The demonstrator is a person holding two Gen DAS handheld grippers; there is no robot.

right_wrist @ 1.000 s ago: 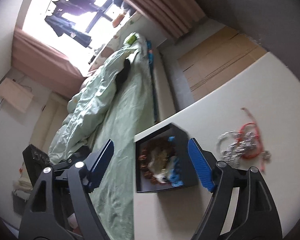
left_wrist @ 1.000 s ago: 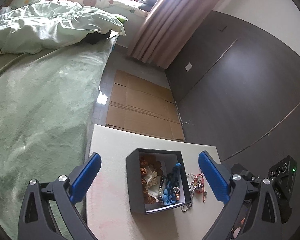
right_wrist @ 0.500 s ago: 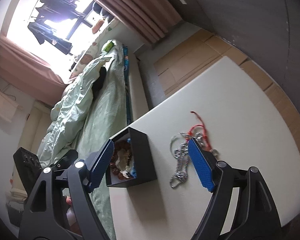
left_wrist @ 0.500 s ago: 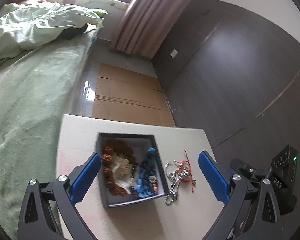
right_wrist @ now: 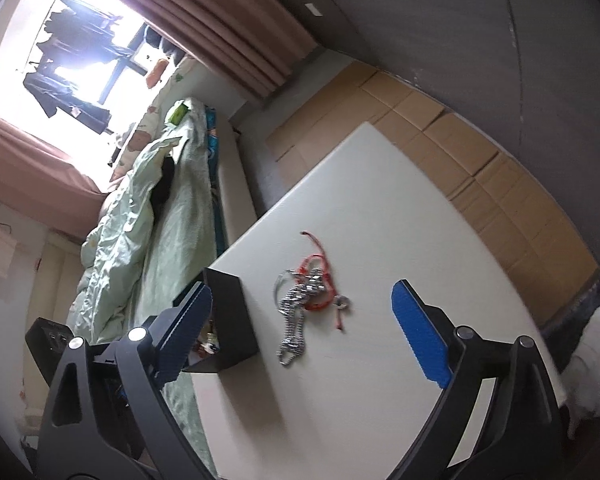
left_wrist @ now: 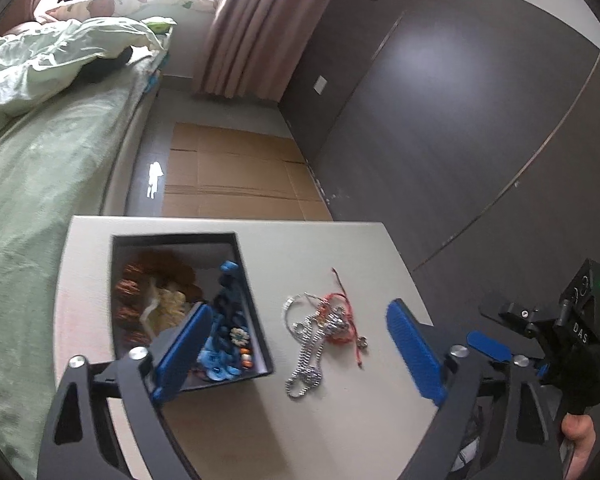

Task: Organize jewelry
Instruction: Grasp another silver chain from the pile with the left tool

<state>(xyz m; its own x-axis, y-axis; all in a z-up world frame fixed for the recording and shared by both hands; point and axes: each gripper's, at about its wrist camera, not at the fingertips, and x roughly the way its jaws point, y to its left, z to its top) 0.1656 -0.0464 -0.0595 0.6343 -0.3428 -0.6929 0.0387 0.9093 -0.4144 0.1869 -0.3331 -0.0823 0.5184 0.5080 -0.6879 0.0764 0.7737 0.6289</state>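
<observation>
A black open box [left_wrist: 256,332] sits on the white table [left_wrist: 320,420] and holds brown beads, a cream piece and blue beads [left_wrist: 220,356]. A silver chain [left_wrist: 306,354] tangled with a red cord bracelet [left_wrist: 340,320] lies on the table right of the box. My left gripper [left_wrist: 296,354] is open above the table, its span over the box's right side and the chain. In the right wrist view the box [right_wrist: 232,320] and the chain with the cord [right_wrist: 300,308] lie ahead of my open right gripper [right_wrist: 300,336].
A bed with a green blanket [left_wrist: 32,184] runs along the table's left side. Flattened cardboard [left_wrist: 236,176] covers the floor beyond the table. A dark wardrobe wall [left_wrist: 460,120] stands at the right. The other gripper's body [left_wrist: 580,332] shows at the far right.
Both grippers have swung right, so the loose chain and red cord now sit between the fingers instead of the box. Both stay open and empty.
</observation>
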